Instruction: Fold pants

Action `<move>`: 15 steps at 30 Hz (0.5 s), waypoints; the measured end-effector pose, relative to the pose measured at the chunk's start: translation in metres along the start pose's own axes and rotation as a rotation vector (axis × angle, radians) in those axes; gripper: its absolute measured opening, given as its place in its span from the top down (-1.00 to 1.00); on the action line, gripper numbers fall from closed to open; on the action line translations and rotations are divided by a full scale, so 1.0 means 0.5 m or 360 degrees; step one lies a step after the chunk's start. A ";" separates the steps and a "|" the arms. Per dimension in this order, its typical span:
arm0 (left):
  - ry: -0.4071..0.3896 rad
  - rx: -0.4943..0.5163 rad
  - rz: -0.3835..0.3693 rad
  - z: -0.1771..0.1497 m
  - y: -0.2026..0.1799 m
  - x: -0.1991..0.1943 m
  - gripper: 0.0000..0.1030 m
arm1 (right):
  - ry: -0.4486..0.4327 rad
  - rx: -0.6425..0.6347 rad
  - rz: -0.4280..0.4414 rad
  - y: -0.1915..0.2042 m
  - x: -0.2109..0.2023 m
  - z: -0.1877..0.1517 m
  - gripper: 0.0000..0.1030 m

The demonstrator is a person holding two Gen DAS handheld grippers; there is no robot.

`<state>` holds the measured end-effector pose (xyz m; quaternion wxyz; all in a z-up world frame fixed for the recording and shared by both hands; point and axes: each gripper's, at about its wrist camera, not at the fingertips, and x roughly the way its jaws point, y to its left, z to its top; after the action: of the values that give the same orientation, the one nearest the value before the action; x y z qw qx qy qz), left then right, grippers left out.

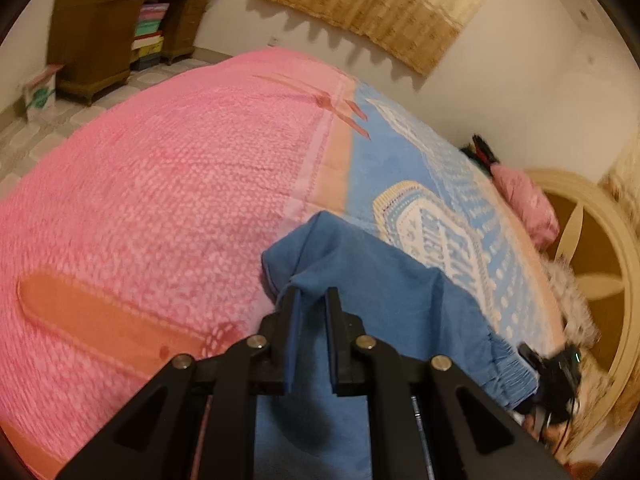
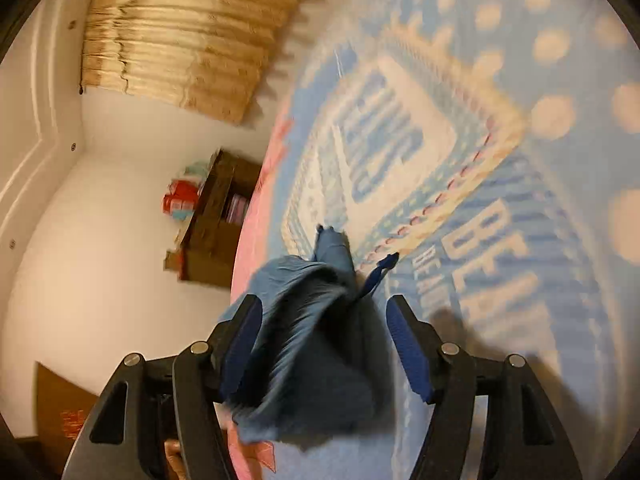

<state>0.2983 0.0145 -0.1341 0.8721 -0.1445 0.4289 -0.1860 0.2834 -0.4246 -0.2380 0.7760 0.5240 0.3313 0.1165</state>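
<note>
You are working over a wide bed covered by a textured pink bedspread [image 1: 160,200] that meets a light blue patterned blanket with white lettering [image 1: 452,216] toward the headboard side. On that boundary lie the blue cotton pants [image 1: 392,292], folded into a long panel whose elastic waistband end runs off toward the right edge of the bed in your left wrist view.

Your left gripper [image 1: 312,300] is pinched almost closed on a gathered corner of the pants, and the fabric drapes away from it to the right and beneath it.

Your right gripper [image 2: 320,312] has its jaws standing well apart with a blurred bunch of the same blue cloth lying loose between them; the pads [image 2: 408,348] do not press on it. A dark blue drawstring loop [image 2: 376,276] trails out just beyond the fingertips.

Judging from this, the long axis of the pants runs from the left grip toward the right claw, so the left hand alone controls the cloth now; any coming fold turns on carrying that held corner along this axis.
</note>
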 end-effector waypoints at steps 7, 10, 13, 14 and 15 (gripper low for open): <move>0.0050 0.0078 -0.0031 0.039 0.015 0.044 0.77 | 0.0358 -0.0213 0.0015 0.058 0.170 -0.028 -0.35; 0.0029 -0.0043 -0.0195 0.053 0.049 0.041 0.77 | 0.0415 -0.0463 -0.0131 0.103 0.205 -0.047 -0.42; -0.0072 -0.0194 -0.0478 0.067 0.072 0.004 0.77 | 0.0267 -0.0265 -0.0027 0.079 0.201 -0.026 -0.42; -0.0108 -0.0202 -0.0530 0.071 0.075 -0.009 0.77 | 0.0222 -0.0211 0.0011 0.070 0.198 -0.023 -0.42; -0.0136 -0.0155 -0.0510 0.074 0.070 -0.020 0.77 | 0.0206 -0.0220 0.0018 0.074 0.203 -0.026 -0.42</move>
<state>0.3296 0.0535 -0.1199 0.8407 -0.2611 0.3713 -0.2953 0.3577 -0.3461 -0.2479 0.7865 0.4625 0.3691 0.1770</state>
